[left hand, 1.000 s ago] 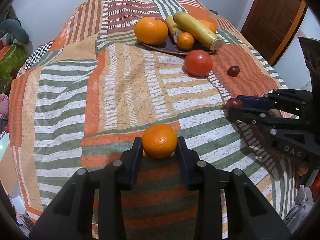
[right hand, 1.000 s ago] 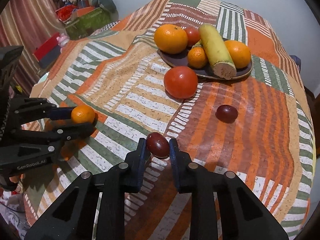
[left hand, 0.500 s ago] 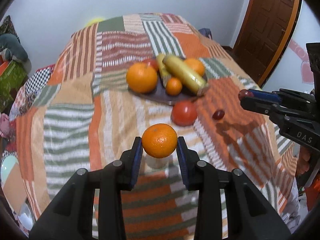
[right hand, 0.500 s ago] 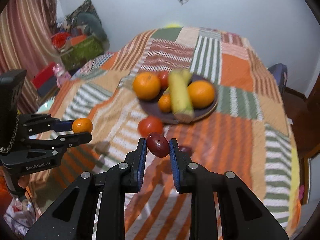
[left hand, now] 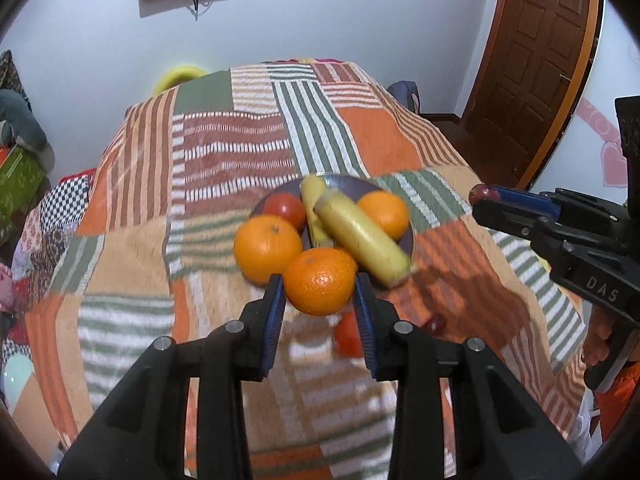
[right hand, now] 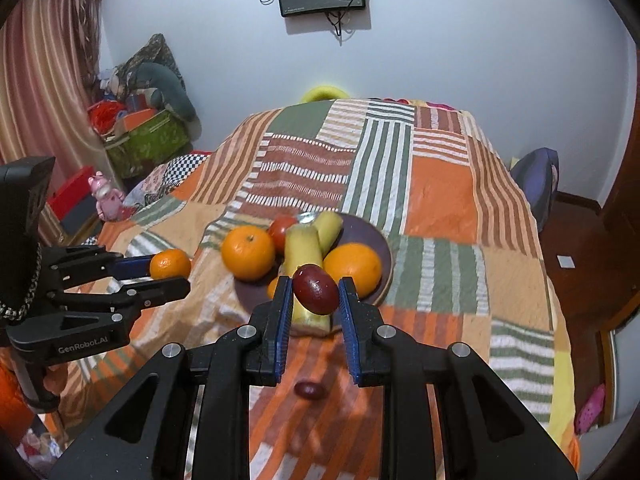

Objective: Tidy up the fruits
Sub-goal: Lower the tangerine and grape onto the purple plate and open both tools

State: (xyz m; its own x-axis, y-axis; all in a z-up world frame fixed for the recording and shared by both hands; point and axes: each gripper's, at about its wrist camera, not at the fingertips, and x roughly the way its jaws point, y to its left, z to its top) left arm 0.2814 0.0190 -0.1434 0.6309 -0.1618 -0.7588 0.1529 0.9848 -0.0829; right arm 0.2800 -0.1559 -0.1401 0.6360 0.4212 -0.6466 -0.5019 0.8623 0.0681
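Left gripper (left hand: 320, 300) clamped on a small orange (left hand: 319, 281), held in the air above the striped bedspread (left hand: 224, 152). Right gripper (right hand: 314, 300) clamped on a dark red plum (right hand: 315, 289), also raised. Beyond both, a dark plate (right hand: 378, 240) with oranges, bananas and a tomato. Second plum (right hand: 308, 389) lying on the bedspread below.

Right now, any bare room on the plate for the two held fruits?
Plate is crowded: oranges, tomato and bananas fill its middle and near side. Only its far right rim shows bare. The quilt beyond the plate is open.
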